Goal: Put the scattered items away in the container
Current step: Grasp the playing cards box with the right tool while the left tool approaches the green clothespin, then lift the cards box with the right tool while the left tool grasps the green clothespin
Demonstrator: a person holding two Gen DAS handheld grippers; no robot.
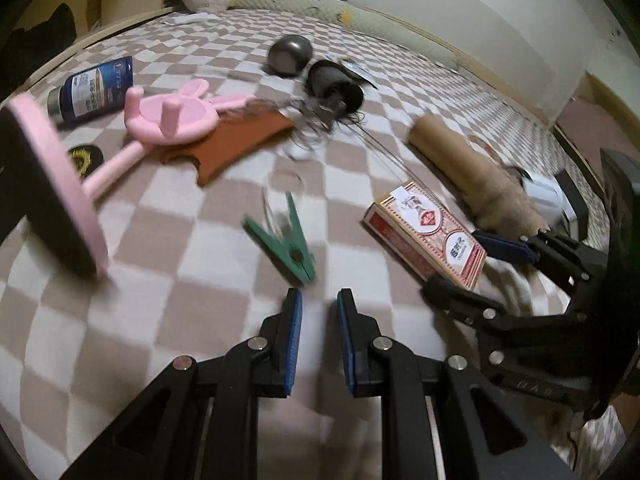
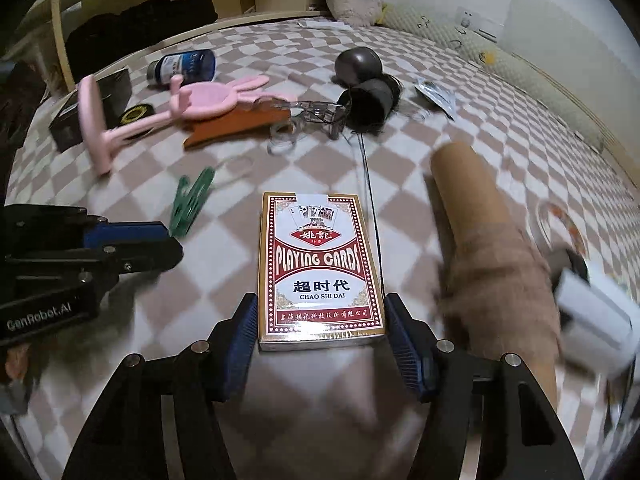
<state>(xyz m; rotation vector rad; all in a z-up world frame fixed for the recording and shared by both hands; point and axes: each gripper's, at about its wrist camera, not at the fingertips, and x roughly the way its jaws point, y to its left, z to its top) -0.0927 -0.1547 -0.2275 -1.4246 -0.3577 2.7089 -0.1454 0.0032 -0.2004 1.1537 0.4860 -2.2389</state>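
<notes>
The right gripper [image 2: 320, 344] is hanging over the beige-and-white checked blanket [image 2: 224, 264] with its jaws partly spread, and the red, white and gold box of playing cards [image 2: 320, 264] is lying flat right between its blue pads [image 2: 244, 332], the near end of the box sitting in the gap; both pads are standing at the box's long edges, though whether they are actually pressing on it is hard to call from here. Just off to the claw's right a brown cardboard tube with a fuzzy tan wrap [image 2: 480, 240] is lying on the blanket, blurred. Ahead and to the left of the claw, a green plastic clothes peg [image 2: 192, 204] is resting near the left gripper [image 1: 319, 336], which is hovering with its jaws at their narrowest and nothing between them. In the left wrist view that peg is lying just ahead of the left claw's tips, and the card box is off to its right, beside the right gripper's fingers. Farther ahead of both claws, a pink rabbit-shaped plastic phone stand [image 2: 192, 104] is lying tipped over across an orange-brown leather pouch [image 2: 236, 122], a dark blue bottle [image 2: 184, 66] is lying on its side behind it, and a dark grey round ball [image 2: 356, 62] is sitting beside a black cylinder [image 2: 370, 100].
</notes>
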